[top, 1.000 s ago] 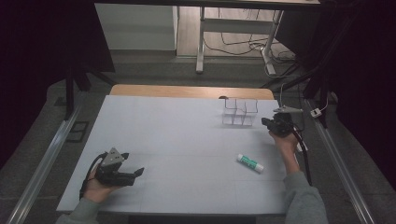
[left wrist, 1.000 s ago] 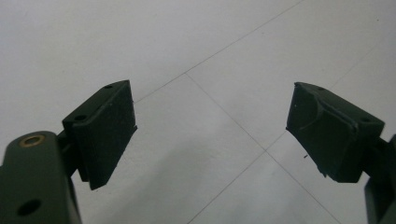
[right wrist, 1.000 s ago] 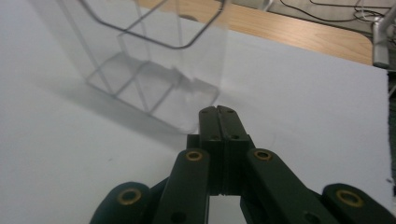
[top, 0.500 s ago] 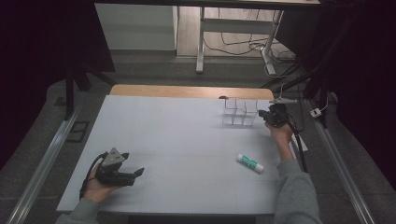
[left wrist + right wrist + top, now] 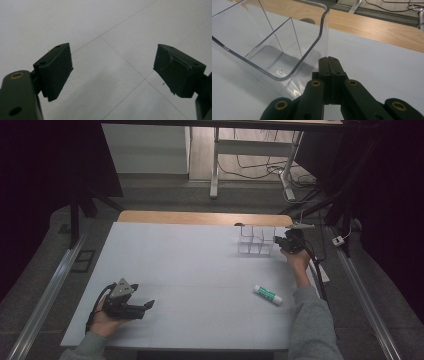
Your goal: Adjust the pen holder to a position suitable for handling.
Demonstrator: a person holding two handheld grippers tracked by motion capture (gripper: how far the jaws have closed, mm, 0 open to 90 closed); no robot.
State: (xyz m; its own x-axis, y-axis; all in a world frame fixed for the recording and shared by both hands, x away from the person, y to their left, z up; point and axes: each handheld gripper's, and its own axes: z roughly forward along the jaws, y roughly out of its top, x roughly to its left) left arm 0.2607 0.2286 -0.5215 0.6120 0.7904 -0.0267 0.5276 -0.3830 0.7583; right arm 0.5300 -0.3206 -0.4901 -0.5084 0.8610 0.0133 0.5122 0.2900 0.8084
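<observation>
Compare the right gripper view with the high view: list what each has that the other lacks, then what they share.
Right gripper view alone: the right tool seen close up, jaws pressed together, tips against the corner wall of the clear plastic divided organiser box, with nothing between them.

High view alone: the white-and-green glue stick lying on the table, the left tool held low near the front edge, and both grey sleeves.

Shared: the clear box, the right tool beside it, the white table surface and the wooden strip along its far edge.
</observation>
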